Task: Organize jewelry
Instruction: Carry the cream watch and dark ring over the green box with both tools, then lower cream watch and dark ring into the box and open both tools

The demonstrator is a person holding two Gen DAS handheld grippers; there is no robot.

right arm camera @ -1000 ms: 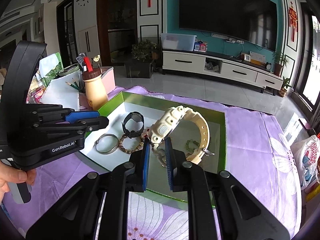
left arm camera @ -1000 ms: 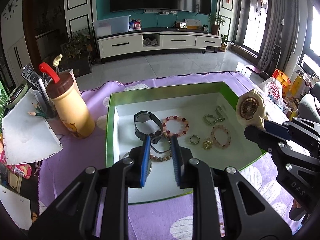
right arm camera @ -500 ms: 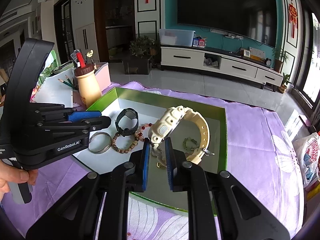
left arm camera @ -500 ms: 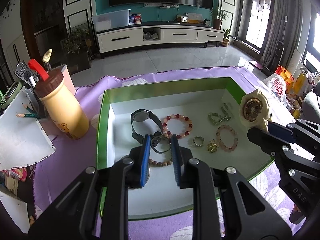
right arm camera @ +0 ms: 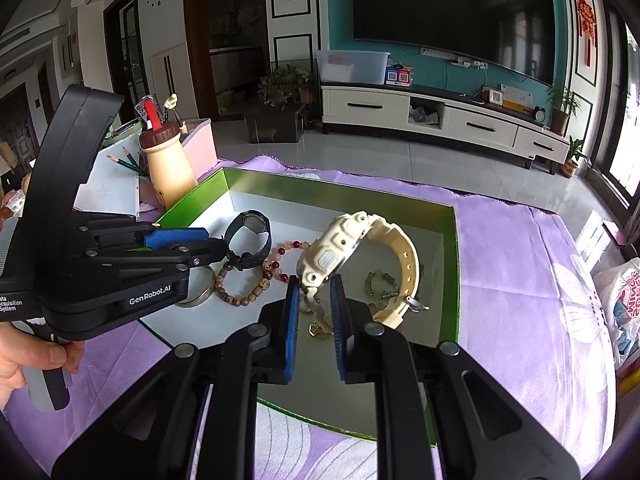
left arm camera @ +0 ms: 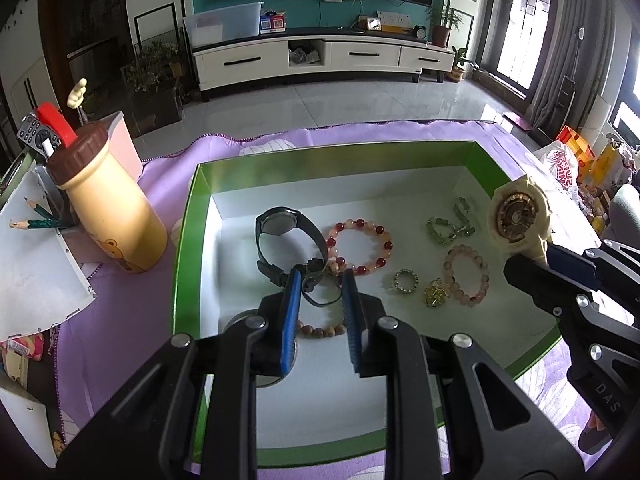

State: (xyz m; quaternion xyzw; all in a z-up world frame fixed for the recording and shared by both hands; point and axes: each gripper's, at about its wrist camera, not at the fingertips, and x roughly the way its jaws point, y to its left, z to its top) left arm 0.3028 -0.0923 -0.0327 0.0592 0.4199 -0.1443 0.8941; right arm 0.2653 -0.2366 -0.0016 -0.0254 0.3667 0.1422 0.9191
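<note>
My right gripper (right arm camera: 314, 292) is shut on the strap of a cream watch (right arm camera: 352, 248), holding it above the right side of the green box (right arm camera: 340, 184). The left wrist view shows that cream watch (left arm camera: 516, 216) at the right gripper (left arm camera: 532, 256). My left gripper (left arm camera: 320, 284) hovers over the box (left arm camera: 340, 152) with a narrow gap and nothing gripped. A black watch (left arm camera: 280, 224) stands just beyond it. Under its fingers lie a wooden bead bracelet (left arm camera: 320, 332) and a silver bangle (right arm camera: 202, 296). A red bead bracelet (left arm camera: 388, 245), pink bracelet (left arm camera: 480, 292), ring (left arm camera: 396, 280) and gold charm (left arm camera: 436, 296) also lie inside.
A cream bottle (left arm camera: 116, 216) with a brown cap and a holder of pencils (left arm camera: 40, 224) stand left of the box on the purple cloth (left arm camera: 120, 320). A plastic bag (left arm camera: 560, 168) lies at the right table edge. A hand (right arm camera: 28, 360) grips the left gripper's handle.
Both grippers have come forward and lower over the box, which looks larger now. The cream watch stays in the right gripper. The jewelry in the box has not moved.
</note>
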